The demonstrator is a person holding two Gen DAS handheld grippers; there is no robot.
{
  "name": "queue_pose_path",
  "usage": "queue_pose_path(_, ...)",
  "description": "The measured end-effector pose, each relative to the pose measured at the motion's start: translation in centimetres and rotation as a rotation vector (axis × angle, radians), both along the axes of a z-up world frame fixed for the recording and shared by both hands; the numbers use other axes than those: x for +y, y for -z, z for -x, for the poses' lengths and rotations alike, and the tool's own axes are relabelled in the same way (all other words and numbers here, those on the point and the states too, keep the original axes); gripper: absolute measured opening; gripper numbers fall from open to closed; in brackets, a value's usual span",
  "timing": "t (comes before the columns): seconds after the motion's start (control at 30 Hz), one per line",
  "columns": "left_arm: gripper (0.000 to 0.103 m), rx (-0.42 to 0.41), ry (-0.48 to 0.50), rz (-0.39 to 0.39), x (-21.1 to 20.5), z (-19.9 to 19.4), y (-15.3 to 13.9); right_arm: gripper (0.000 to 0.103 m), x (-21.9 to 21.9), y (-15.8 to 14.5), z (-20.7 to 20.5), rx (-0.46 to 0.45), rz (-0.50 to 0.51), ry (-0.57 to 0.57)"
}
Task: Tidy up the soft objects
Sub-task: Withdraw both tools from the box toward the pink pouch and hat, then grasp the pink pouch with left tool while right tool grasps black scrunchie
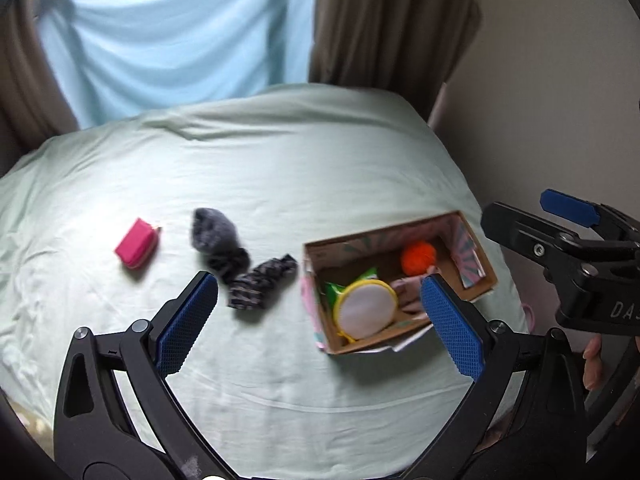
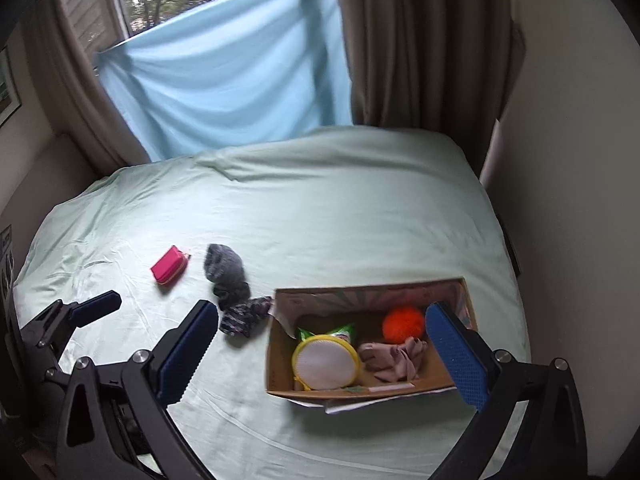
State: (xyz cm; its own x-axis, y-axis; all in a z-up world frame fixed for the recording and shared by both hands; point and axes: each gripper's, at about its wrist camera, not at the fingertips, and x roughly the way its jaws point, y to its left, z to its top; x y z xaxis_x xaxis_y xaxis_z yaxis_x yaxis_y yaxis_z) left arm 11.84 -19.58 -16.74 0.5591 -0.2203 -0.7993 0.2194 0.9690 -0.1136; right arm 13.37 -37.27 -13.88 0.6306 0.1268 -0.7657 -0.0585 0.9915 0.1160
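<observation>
Bed: pale green sheet [image 2: 320, 208], lightly creased, with a blue cloth [image 2: 224, 80] and brown curtains [image 2: 420, 40] behind it.
Cardboard box [image 2: 400, 390]: open-topped, on the near right part of the bed.
Box contents: orange ball [image 2: 402, 322], round yellow-rimmed white pouch [image 2: 325, 366], crumpled pink cloth [image 2: 394, 358], and a green packet [image 2: 340, 332] partly hidden behind the pouch.
Grey sock [image 1: 214, 230]: on the sheet left of the box, touching a darker patterned sock [image 1: 260, 282] whose end lies just beside the box's left wall.
Pink pouch [image 1: 136, 246]: alone on the sheet, left of the socks.
Left tongs [image 1: 316, 326]: raised above the bed, tilted down at it, blue pads wide apart and holding nothing.
Right tongs [image 2: 320, 356]: also above the bed, pointing down at the box, pads wide apart and holding nothing.
Cut off: in the left wrist view the right tongs show only in part at the right edge, with a fingertip [image 1: 592, 364] behind them.
Hard to make out: sock patterns, which are blurred.
</observation>
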Motion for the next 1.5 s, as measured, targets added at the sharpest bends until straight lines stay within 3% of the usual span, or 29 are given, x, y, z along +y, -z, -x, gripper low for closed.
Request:
queue_pose_path(0.33,0.101,-0.083,-0.118,-0.026,10.8,1.5,-2.5,0.103,8.6,-1.5,1.2,-0.066,0.034,-0.138)
queue_pose_path(0.67,0.101,-0.054,-0.158,-0.026,20.7,-1.3,0.5,0.103,15.5,0.0,0.0,-0.068,0.031,-0.078)
queue_pose_path(1.07,0.1,-0.003,-0.081,-0.041,28.3,-9.7,8.9,0.103,22.2,8.2,-5.8,-0.031,-0.032,0.022)
queue_pose_path(1.5,0.095,0.064,0.016,-0.065,30.1,-20.8,23.4,0.103,24.3,21.0,-13.9,0.029,0.047,0.02)
